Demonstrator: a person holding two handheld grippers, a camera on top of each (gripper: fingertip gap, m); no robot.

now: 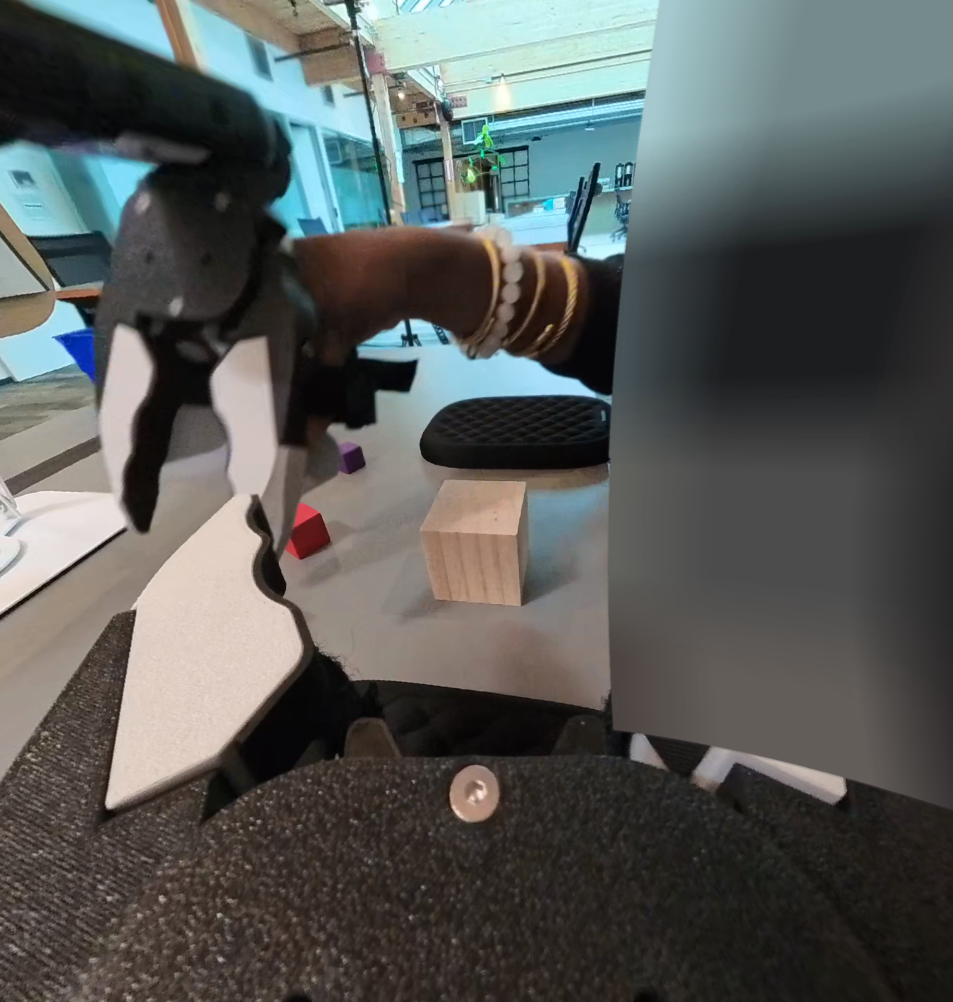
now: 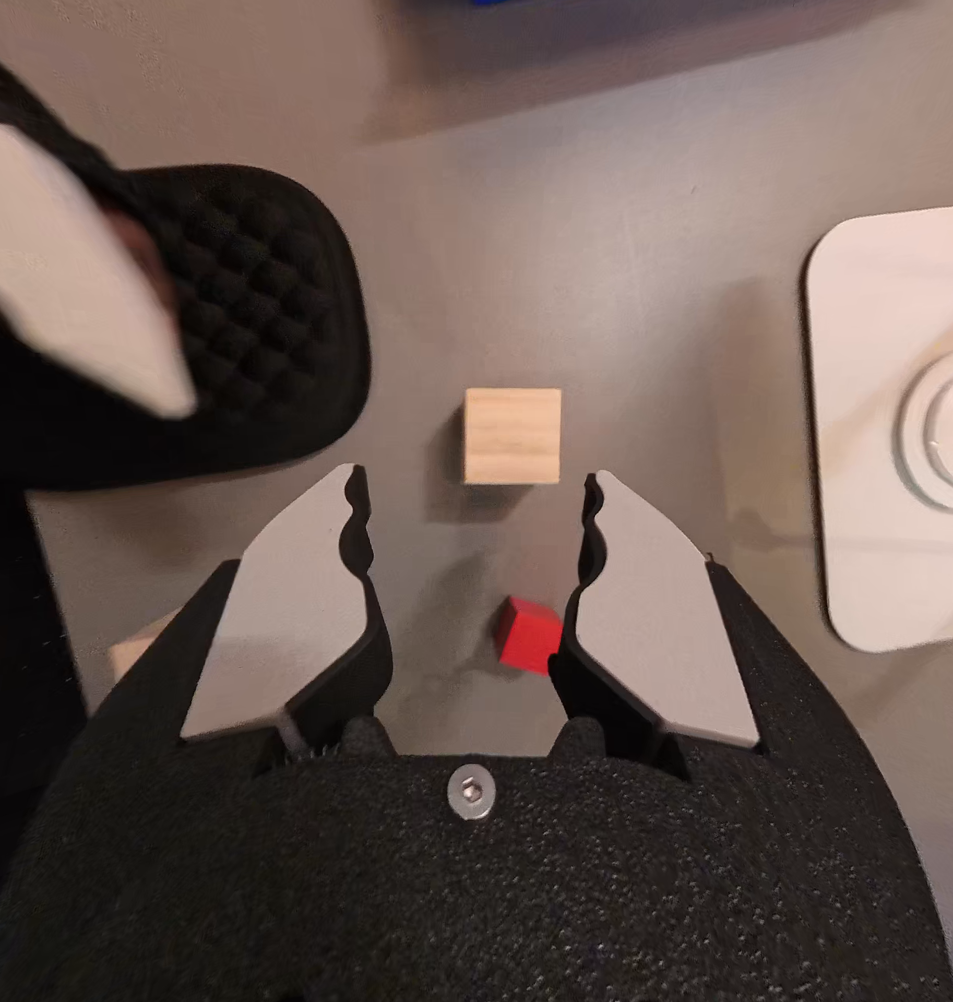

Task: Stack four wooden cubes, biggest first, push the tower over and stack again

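Wooden and square-edged, the pale cube (image 2: pixel 512 435) sits on the grey table (image 2: pixel 653 271) just beyond the right gripper (image 2: pixel 477 477), whose fingers are spread with nothing between them. It looks light, stiff and easy to pinch across two flat opposite faces. Behind the tips lies a red block (image 2: pixel 526 634); left, a black quilted pad (image 2: pixel 257 303). The left gripper (image 1: pixel 463 542) is spread wide, one finger hidden.

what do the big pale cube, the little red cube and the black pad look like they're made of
Pale cube: bare unfinished wood, grain lines showing. Red cube: smooth matte red coat, maybe painted wood; underneath unclear. Black pad: soft-looking foam or fabric, quilted diamond dimples.
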